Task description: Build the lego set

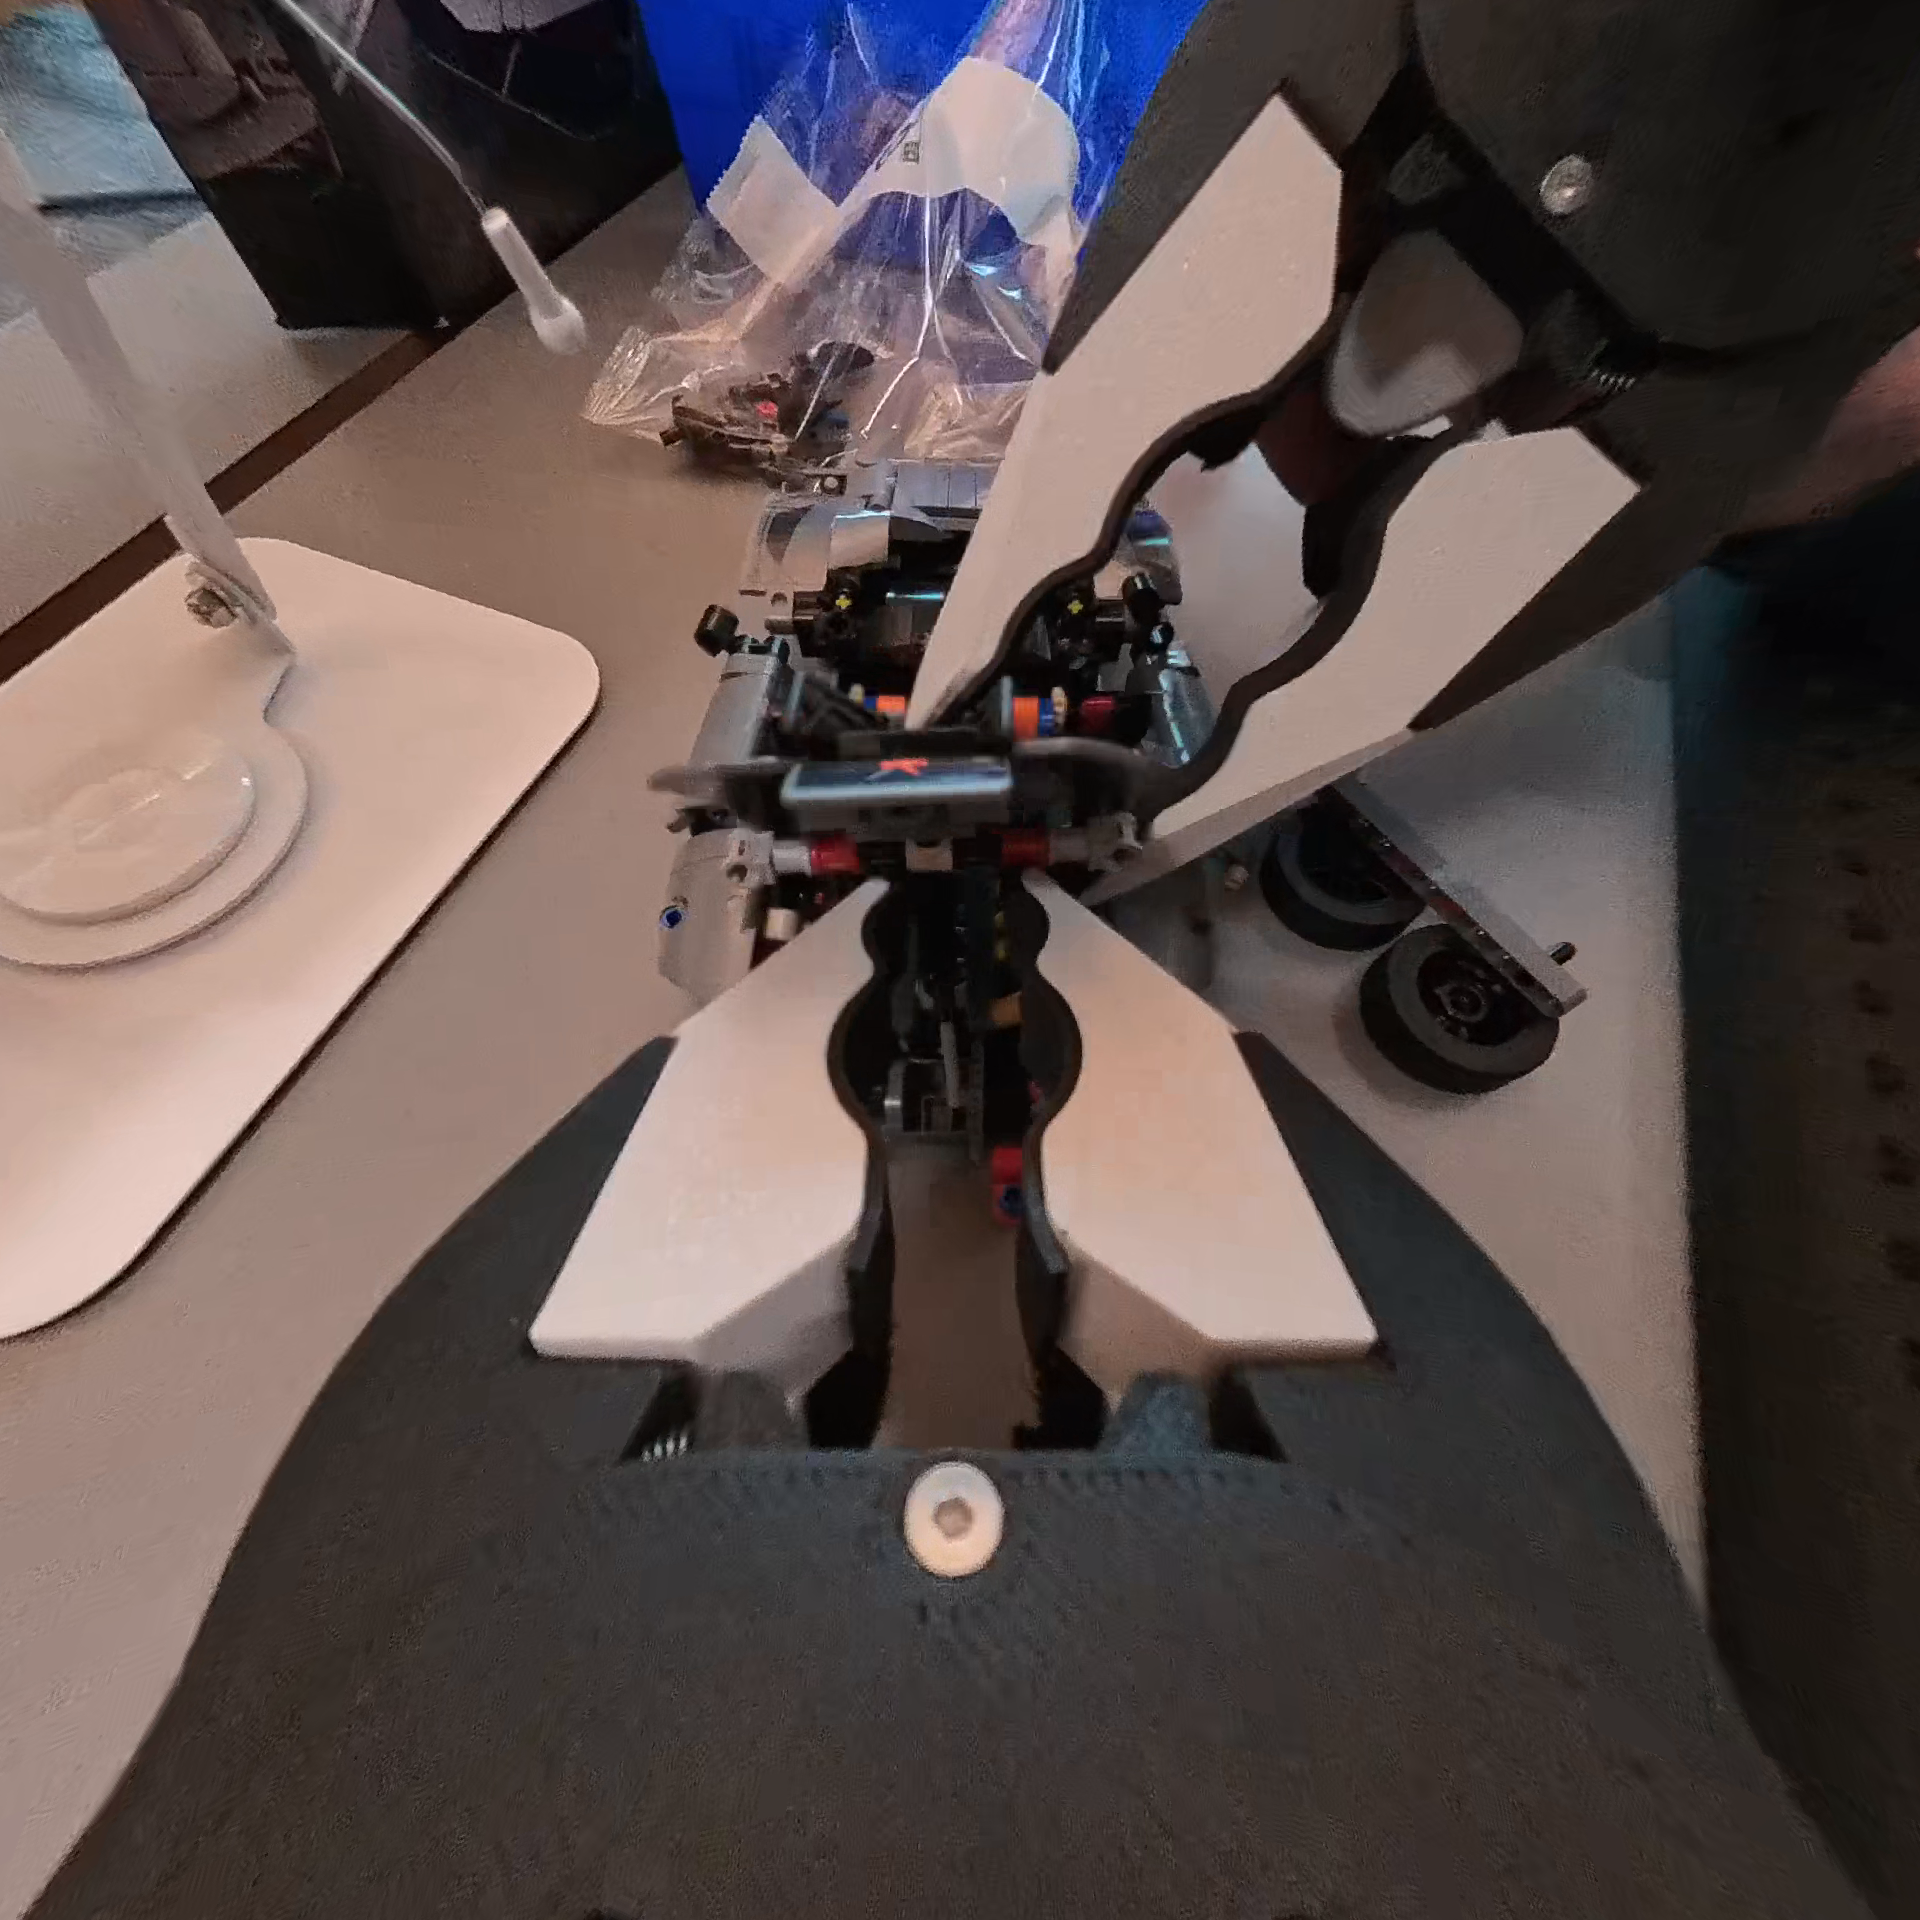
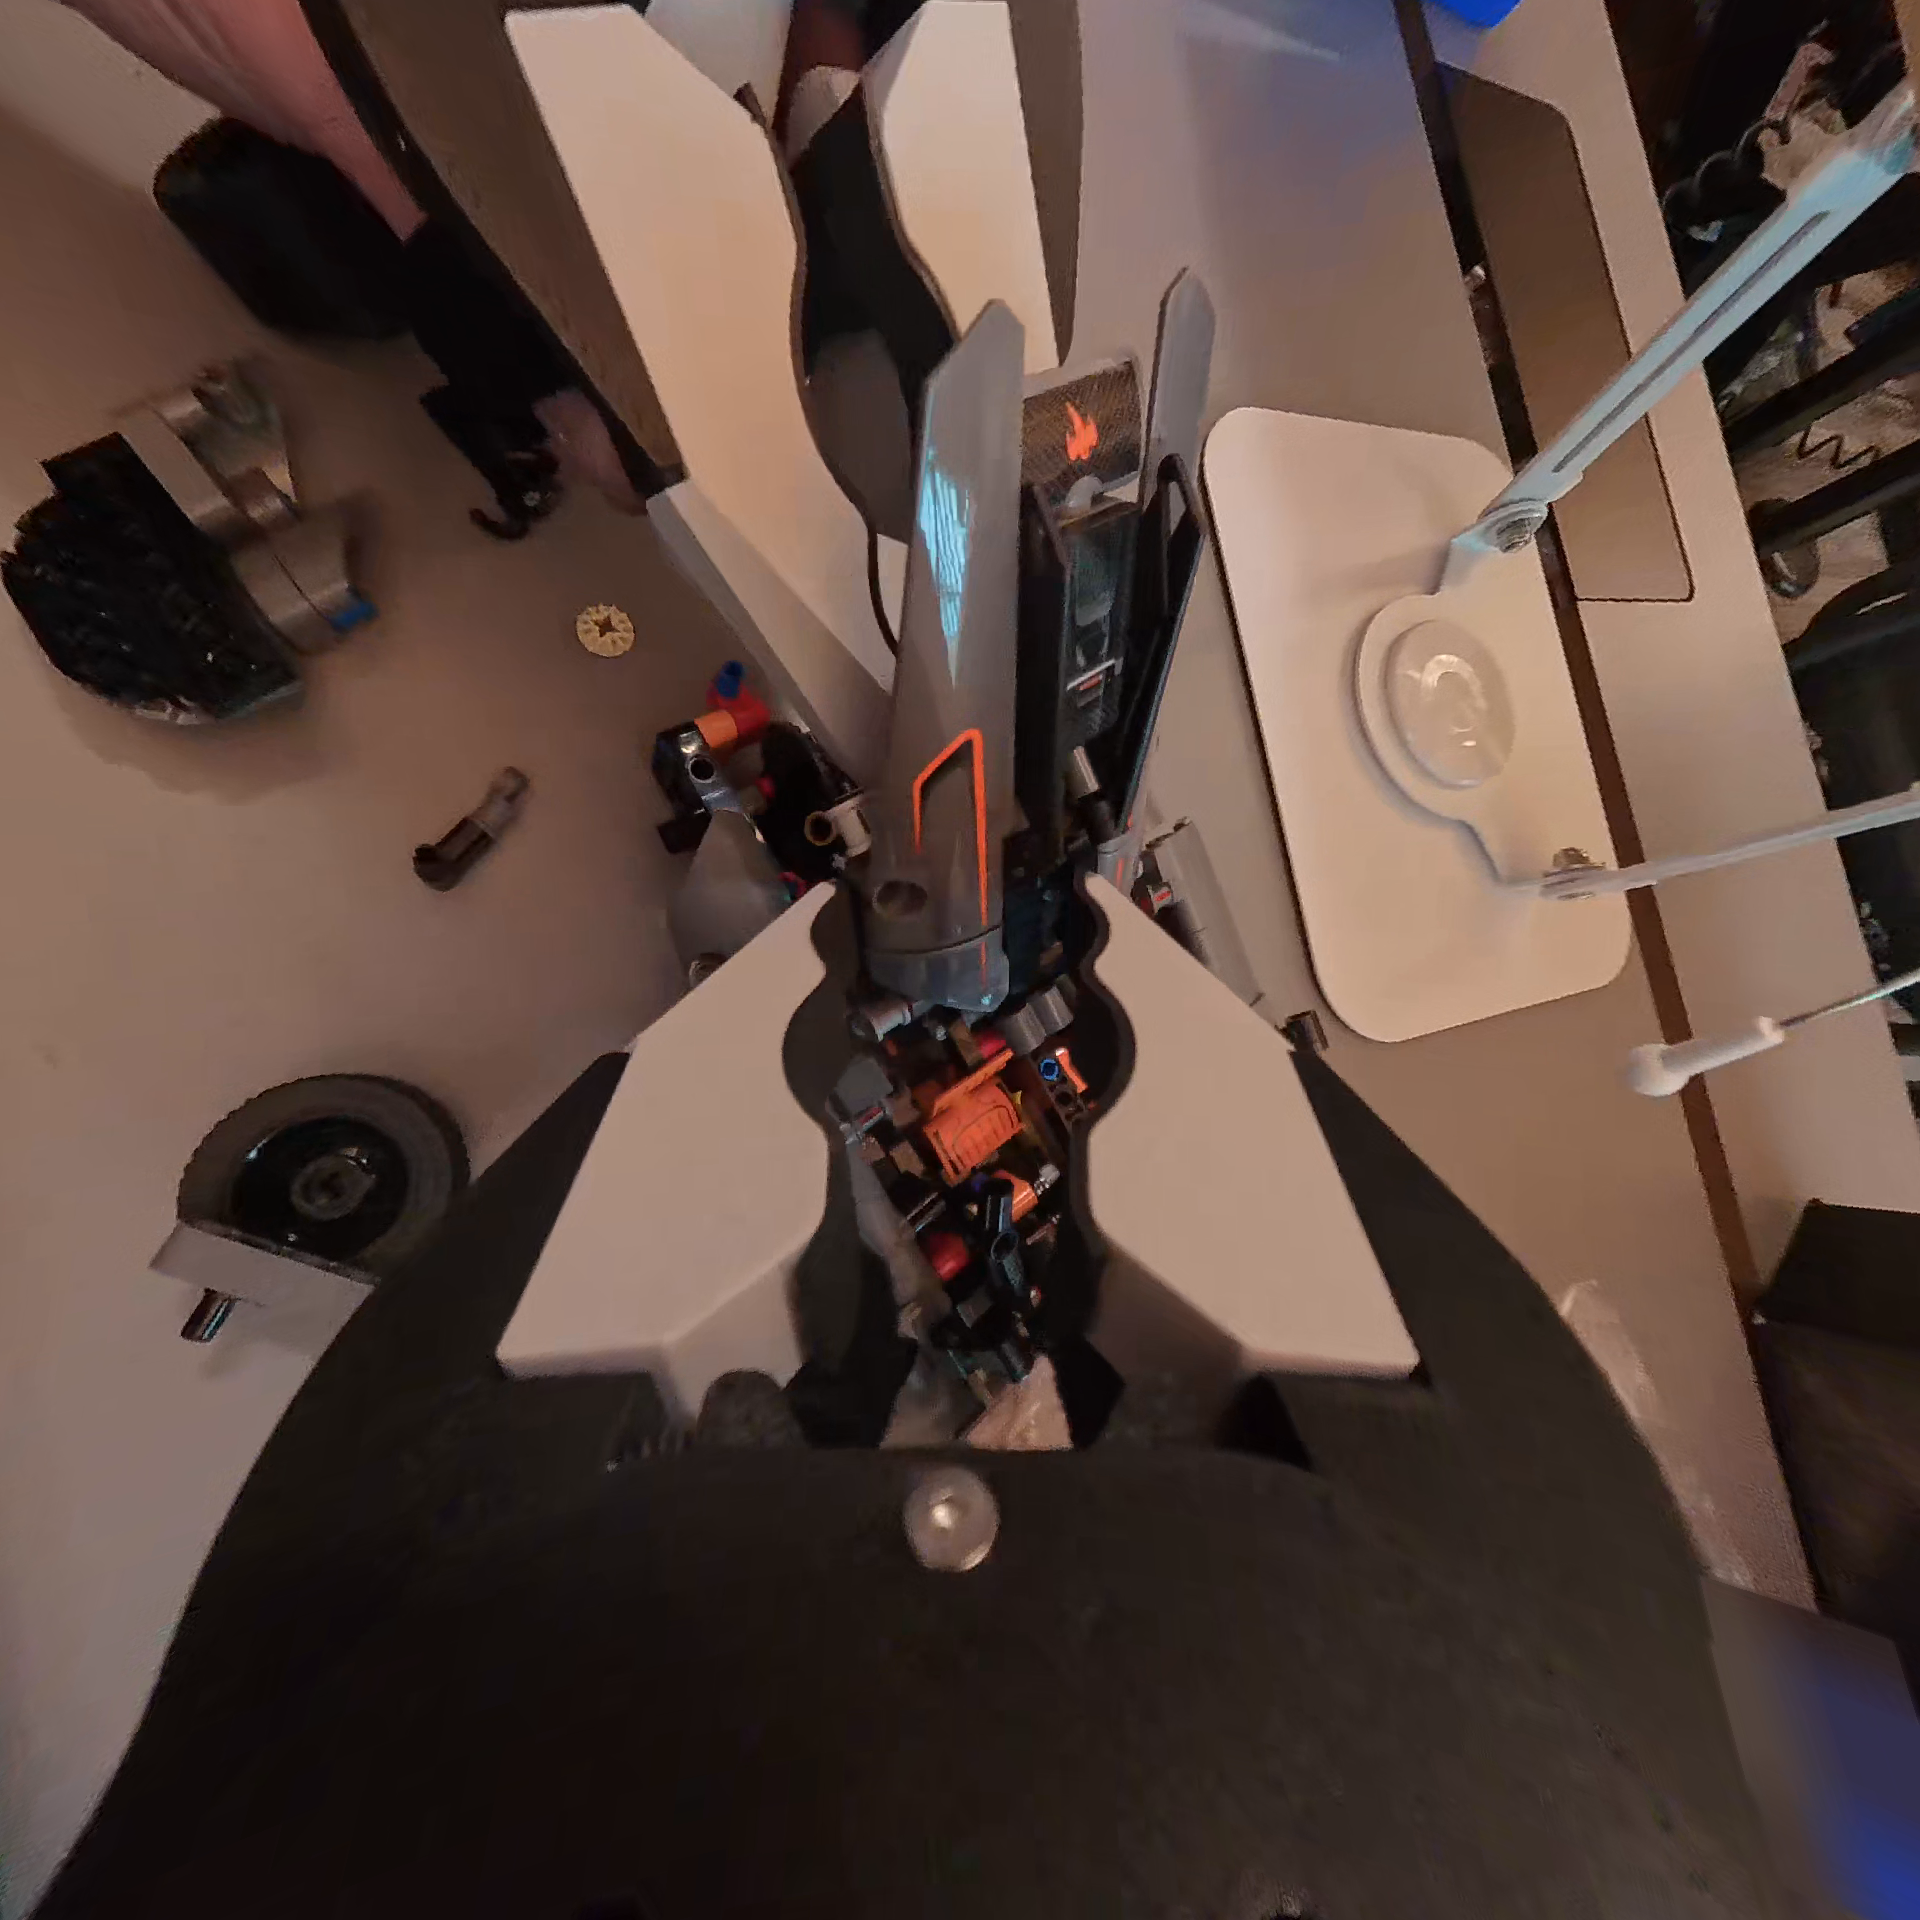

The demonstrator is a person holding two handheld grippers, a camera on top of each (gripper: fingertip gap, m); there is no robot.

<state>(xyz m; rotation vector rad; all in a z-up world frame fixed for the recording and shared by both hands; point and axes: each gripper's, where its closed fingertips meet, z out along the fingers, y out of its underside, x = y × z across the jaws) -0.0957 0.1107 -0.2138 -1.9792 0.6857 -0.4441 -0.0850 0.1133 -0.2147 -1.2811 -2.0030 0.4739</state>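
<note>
No writing can be made out: the white label [image 1: 966,125] on the clear plastic bag [image 1: 821,343] is too blurred, and the grey-and-black lego car [image 2: 1081,436] bears only an orange flame-like emblem.

Lego car [image 1: 894,790]: glossy plastic. Parts bag [image 1: 831,301]: clear crinkled film. Stand base [image 1: 312,790]: smooth matt white. Tyre [image 1: 1455,1013]: matt rubber.

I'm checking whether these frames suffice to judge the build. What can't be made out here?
- Left wrist view: where the left gripper tips meet the lego car is hidden by its own pads.
- Left wrist view: the car's right side is covered by the right gripper.
- Right wrist view: the car's underside is hidden by its body.
- Bag contents: too small.
</note>
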